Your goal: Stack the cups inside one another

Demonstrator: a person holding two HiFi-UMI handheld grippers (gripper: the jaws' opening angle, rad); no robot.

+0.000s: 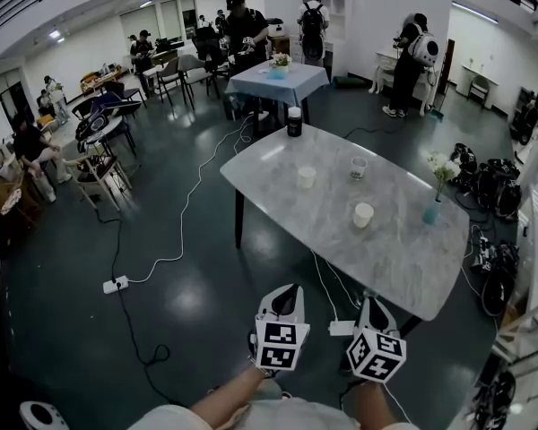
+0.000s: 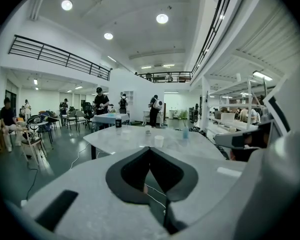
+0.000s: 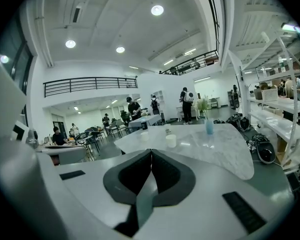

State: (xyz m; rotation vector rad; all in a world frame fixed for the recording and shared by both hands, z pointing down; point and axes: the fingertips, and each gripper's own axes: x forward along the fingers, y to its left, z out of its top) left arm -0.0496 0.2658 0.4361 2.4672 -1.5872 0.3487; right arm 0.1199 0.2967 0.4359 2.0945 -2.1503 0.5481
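Three cups (image 1: 363, 215) stand apart on the table (image 1: 394, 258); jar (image 1: 294, 121) label looks unreadable.

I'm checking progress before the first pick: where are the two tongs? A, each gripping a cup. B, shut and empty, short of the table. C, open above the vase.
B: the left tongs and right tongs are closed on nothing, over the floor, short of the table.
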